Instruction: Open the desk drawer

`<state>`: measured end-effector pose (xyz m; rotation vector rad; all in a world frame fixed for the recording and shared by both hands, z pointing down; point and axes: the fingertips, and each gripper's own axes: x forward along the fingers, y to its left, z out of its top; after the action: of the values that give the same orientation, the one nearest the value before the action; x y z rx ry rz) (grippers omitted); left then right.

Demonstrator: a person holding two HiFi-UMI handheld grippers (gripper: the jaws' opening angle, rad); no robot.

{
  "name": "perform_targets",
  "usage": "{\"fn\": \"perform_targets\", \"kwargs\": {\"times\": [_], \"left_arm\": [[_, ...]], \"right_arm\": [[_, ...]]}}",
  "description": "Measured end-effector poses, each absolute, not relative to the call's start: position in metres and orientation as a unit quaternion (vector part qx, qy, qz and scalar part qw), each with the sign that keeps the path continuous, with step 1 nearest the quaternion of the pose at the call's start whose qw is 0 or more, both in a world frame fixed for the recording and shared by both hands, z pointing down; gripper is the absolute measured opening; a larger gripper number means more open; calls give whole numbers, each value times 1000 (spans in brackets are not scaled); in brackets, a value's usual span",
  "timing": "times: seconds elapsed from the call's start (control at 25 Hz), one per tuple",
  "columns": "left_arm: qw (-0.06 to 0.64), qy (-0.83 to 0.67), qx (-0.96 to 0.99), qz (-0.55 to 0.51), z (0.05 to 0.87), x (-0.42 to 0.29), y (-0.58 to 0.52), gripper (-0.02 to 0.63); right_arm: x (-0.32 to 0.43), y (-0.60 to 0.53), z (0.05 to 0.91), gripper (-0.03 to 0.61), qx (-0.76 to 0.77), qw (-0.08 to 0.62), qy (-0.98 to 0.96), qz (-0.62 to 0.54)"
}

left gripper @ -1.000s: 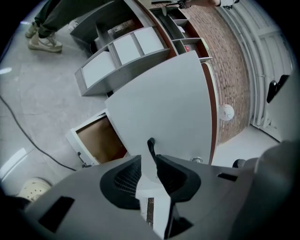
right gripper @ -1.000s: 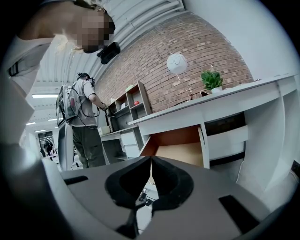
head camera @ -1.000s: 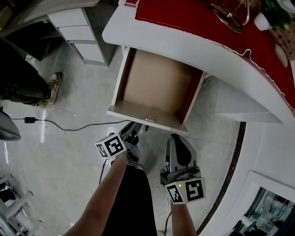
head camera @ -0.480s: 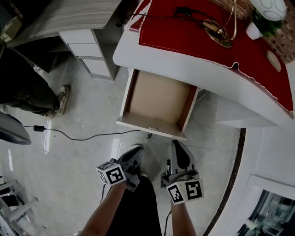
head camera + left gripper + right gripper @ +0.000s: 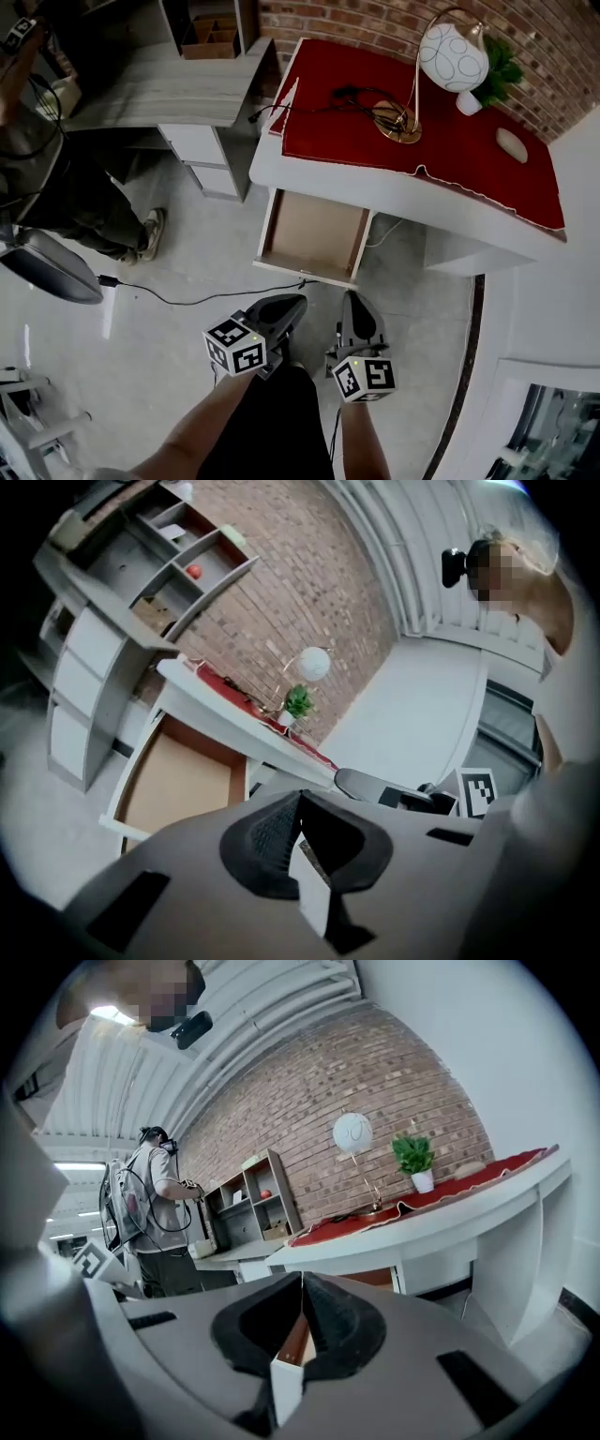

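The left gripper [image 5: 293,304] was held up in the air, and its jaws had just been closing. They were seen pressed together at the tips, with nothing between them. The right gripper [image 5: 357,300] was held just beside it, on its right, and its jaws were also seen pressed together, with nothing gripped. The two grippers were not touching each other. The desk drawer [image 5: 314,234] was found ahead of both pairs of jaws and lower down, apart from the tips. It was pulled out from under the white worktop [image 5: 375,180], and its brown bottom could be seen. Its front edge was touched by neither pair of jaws. A red cloth [image 5: 422,131] was spread over the worktop, further ahead of the jaws than the drawer. On the cloth a lamp [image 5: 452,54] with a round white shade was stood, and a small green plant [image 5: 502,64] in a white pot was set just beside the shade, near the brick wall [image 5: 375,19]. A black cable [image 5: 187,298] was laid across the floor [image 5: 187,253] to the left of the left jaws. Further to the left a grey desk [image 5: 178,89] with drawers was seen, and a person [image 5: 84,202] in dark trousers was stood near it, well apart from both grippers.
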<state>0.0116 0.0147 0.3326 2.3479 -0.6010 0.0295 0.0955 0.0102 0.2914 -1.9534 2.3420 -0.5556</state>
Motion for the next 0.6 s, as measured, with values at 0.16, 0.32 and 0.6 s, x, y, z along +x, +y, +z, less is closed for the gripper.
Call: {"fn": "perform_targets", "kwargs": {"times": [0.16, 0.32, 0.6], "left_arm": [[326, -209, 922, 17, 278, 23, 30, 11], [311, -199, 929, 25, 242, 28, 52, 11], [256, -222, 940, 42, 198, -1, 62, 11]], "right_arm": [[92, 16, 246, 18, -623, 23, 766, -155], [81, 27, 212, 18, -610, 17, 779, -144], [68, 48, 174, 18, -607, 6, 783, -137]]}}
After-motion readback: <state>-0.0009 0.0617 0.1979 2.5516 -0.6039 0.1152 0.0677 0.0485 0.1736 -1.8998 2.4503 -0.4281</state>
